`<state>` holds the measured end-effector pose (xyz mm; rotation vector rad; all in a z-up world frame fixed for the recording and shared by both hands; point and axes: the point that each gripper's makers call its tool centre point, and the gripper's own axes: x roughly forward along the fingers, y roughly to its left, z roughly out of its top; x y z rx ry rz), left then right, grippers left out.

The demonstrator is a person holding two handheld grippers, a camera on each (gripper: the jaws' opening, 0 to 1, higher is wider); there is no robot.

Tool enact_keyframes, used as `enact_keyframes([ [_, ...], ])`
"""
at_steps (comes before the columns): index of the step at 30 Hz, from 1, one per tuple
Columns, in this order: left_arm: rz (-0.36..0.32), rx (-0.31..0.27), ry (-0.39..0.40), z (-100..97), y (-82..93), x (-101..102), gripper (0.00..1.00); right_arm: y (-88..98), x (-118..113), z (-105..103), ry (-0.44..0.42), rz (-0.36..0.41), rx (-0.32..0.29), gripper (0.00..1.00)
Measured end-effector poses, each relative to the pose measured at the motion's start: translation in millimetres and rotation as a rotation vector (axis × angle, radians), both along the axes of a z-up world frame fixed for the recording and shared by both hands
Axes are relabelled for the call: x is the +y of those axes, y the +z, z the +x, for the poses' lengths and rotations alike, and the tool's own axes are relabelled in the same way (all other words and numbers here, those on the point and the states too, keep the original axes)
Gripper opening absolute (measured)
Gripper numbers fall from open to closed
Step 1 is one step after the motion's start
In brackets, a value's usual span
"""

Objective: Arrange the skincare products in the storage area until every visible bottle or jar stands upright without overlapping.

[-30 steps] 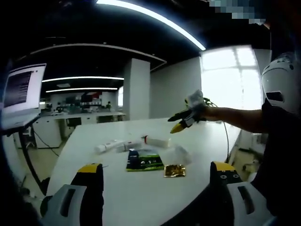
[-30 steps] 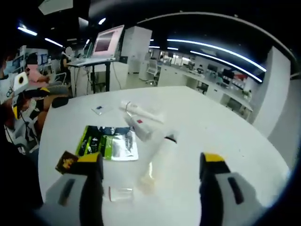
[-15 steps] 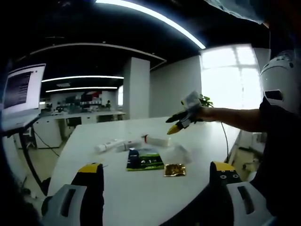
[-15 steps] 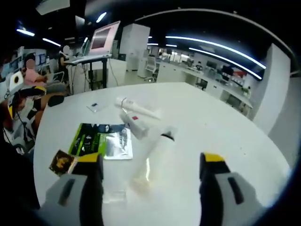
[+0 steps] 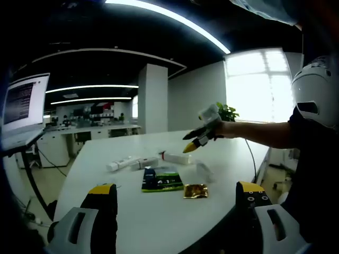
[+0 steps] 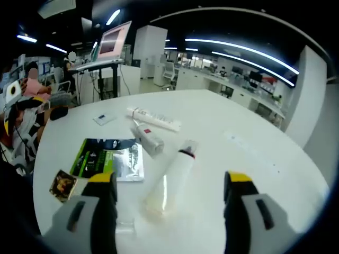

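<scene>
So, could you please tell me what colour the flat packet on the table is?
The packet is green and black, clearest in the right gripper view.

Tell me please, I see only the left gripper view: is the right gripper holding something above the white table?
Observer: No. In the right gripper view the right gripper is open and holds nothing; its jaws stand apart above a clear plastic tube with a dark collar.
Operator: Is this tube standing or lying?
Observer: It is lying on the white table, with its cap end pointing away from the gripper.
Operator: What is beside it?
Observer: A small white bottle with a red mark lies just left of the tube's cap, apart from it, next to a green and black flat packet.
</scene>
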<state>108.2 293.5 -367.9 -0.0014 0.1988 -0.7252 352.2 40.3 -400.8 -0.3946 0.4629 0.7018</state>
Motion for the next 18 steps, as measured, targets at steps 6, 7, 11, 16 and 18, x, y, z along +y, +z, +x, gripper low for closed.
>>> enact_keyframes([
  [6, -0.004, 0.005, 0.004, -0.7, -1.3, 1, 0.93, -6.8, 2, 6, -0.001, 0.002, 0.016, 0.82],
  [7, -0.005, 0.005, 0.005, -0.5, -1.2, 2, 0.93, -7.8, 2, 7, -0.003, 0.002, 0.017, 0.82],
  [11, -0.002, 0.01, 0.004, -0.4, -2.5, 2, 0.93, -10.0, 4, 11, -0.005, 0.004, 0.028, 0.82],
  [16, -0.003, 0.01, 0.006, -0.7, -3.3, 2, 0.93, -13.5, 8, 15, -0.002, 0.008, 0.033, 0.81],
  [18, -0.003, 0.014, 0.008, -1.2, -4.1, 3, 0.93, -15.7, 8, 16, -0.005, 0.007, 0.036, 0.81],
])
